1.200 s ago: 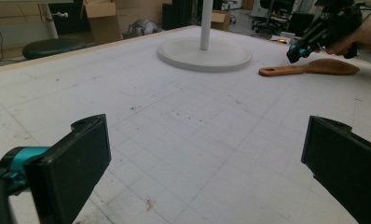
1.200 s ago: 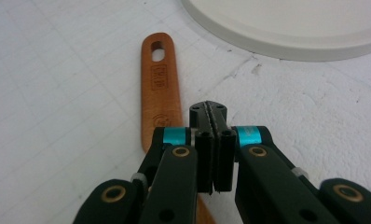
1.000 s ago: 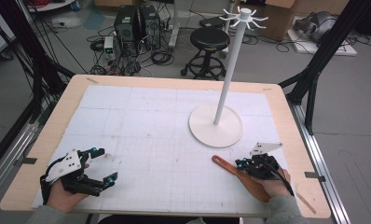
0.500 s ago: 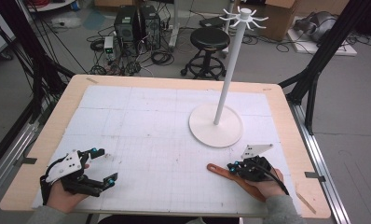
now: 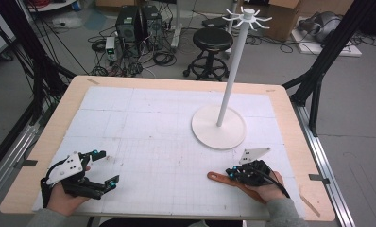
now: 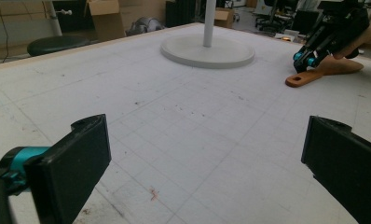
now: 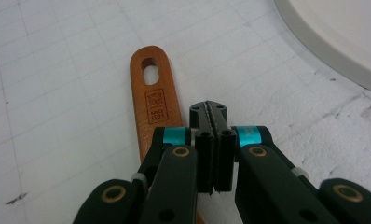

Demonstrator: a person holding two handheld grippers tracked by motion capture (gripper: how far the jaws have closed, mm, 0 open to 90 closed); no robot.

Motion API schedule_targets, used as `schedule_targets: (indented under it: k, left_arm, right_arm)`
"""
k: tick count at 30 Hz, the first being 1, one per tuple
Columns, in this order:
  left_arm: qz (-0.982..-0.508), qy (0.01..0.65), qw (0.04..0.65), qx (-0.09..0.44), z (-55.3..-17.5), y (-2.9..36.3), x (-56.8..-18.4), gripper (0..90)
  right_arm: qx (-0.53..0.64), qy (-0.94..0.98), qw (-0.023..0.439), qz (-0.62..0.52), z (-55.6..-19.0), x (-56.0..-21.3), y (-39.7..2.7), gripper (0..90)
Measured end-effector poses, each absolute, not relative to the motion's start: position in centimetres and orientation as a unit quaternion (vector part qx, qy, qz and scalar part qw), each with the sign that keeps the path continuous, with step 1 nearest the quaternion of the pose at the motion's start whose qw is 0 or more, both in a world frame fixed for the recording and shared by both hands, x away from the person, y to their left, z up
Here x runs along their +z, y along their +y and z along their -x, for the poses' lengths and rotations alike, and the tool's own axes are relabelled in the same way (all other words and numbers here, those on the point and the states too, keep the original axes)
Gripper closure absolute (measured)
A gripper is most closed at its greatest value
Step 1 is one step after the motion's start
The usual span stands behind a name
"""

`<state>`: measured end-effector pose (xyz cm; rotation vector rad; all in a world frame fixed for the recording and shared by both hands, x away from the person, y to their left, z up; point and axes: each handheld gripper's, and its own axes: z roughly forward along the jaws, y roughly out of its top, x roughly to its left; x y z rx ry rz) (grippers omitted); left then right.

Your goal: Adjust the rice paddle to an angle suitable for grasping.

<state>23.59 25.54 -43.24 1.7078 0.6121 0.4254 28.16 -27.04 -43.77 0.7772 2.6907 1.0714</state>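
Observation:
A brown wooden utensil (image 5: pixel 219 178) lies flat near the table's front right, its handle with a hanging slot (image 7: pixel 149 74) pointing left. My right gripper (image 5: pixel 232 172) sits low over it, jaws shut together with nothing between them; in the right gripper view the right gripper (image 7: pixel 208 112) has its tips just beside the handle. The utensil's other end is hidden under the hand. My left gripper (image 5: pixel 106 167) rests at the front left, jaws wide open and empty. The left gripper view looks between the left gripper (image 6: pixel 204 163) jaws across to the right gripper (image 6: pixel 306 59) and the utensil (image 6: pixel 309 77).
A white stand with a round base (image 5: pixel 219 128), a tall pole and hooks at the top (image 5: pixel 248 14) rises at the table's right centre, just beyond the right hand. The gridded white mat (image 5: pixel 158 137) covers the wooden tabletop. A stool and cables lie on the floor behind.
The right hand and its shut gripper have shifted a little to the left, and the wooden utensil's handle end has shifted left with them. The left gripper has stayed put.

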Motion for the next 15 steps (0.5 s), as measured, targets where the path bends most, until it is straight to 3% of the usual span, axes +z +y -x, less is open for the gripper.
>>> schedule_targets:
  k: [8, 10, 11, 12, 15]
  left_arm:
    - [-0.736, 0.263, 0.596, 0.184, -23.6, 25.6, -43.2, 1.8]
    - [-0.735, 0.266, 0.596, 0.183, -23.6, 25.6, -43.3, 1.8]
    - [-0.735, 0.265, 0.596, 0.184, -23.6, 25.6, -43.3, 1.8]
    - [-0.735, 0.265, 0.596, 0.184, -23.6, 25.6, -43.3, 1.8]
    - [-0.737, 0.265, 0.595, 0.183, -23.6, 25.6, -43.2, 1.8]
  right_arm:
    - [0.376, 0.889, 0.082, -0.25, -28.0, -43.3, -27.1, 87.0]
    - [0.391, 0.883, 0.082, -0.247, -27.9, -43.0, -27.3, 80.6]
    - [0.405, 0.878, 0.074, -0.243, -27.7, -42.7, -27.3, 71.9]
    - [0.405, 0.878, 0.074, -0.243, -27.7, -42.7, -27.3, 71.9]
    - [0.413, 0.879, 0.071, -0.228, -27.3, -42.3, -26.9, 59.0]
